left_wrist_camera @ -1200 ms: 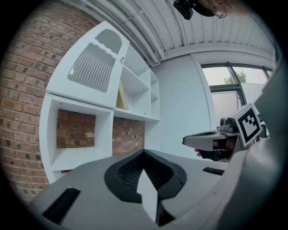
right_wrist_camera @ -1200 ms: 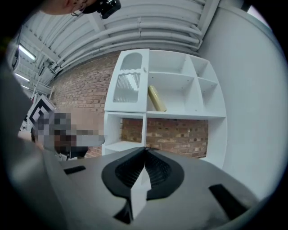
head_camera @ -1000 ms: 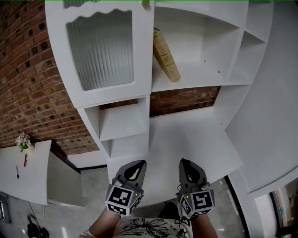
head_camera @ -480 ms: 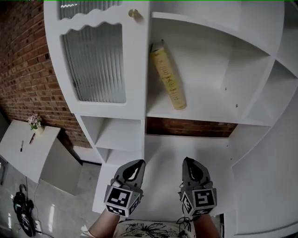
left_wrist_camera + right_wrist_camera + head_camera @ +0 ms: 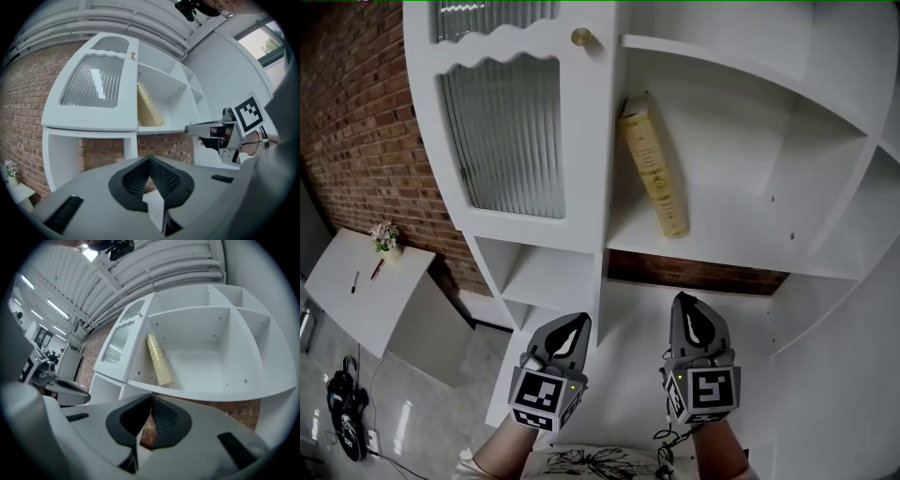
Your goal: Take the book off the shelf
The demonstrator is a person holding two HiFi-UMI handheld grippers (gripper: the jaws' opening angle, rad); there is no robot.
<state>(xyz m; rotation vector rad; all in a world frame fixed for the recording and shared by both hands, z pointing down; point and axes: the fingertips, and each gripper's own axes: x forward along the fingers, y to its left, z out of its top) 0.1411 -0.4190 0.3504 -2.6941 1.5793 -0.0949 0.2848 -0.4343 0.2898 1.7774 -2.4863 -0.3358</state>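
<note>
A yellow book (image 5: 654, 174) leans tilted against the left wall of an open compartment in the white shelf unit (image 5: 741, 251); it also shows in the left gripper view as the book (image 5: 147, 107) and in the right gripper view as the book (image 5: 160, 361). My left gripper (image 5: 572, 330) and right gripper (image 5: 692, 314) are held side by side below that shelf, well short of the book. Both are shut with nothing between the jaws. From the left gripper (image 5: 150, 161) the right gripper (image 5: 197, 129) shows at the right edge.
A ribbed-glass cabinet door (image 5: 508, 131) with a brass knob (image 5: 581, 37) is left of the book. Open cubbies (image 5: 546, 277) sit below it, with a brick wall (image 5: 366, 141) behind. A white side table (image 5: 356, 281) with a small flower pot (image 5: 386, 236) stands at lower left.
Both grippers have risen and moved toward the shelf unit. The book and shelf now sit lower and larger in the head view.
</note>
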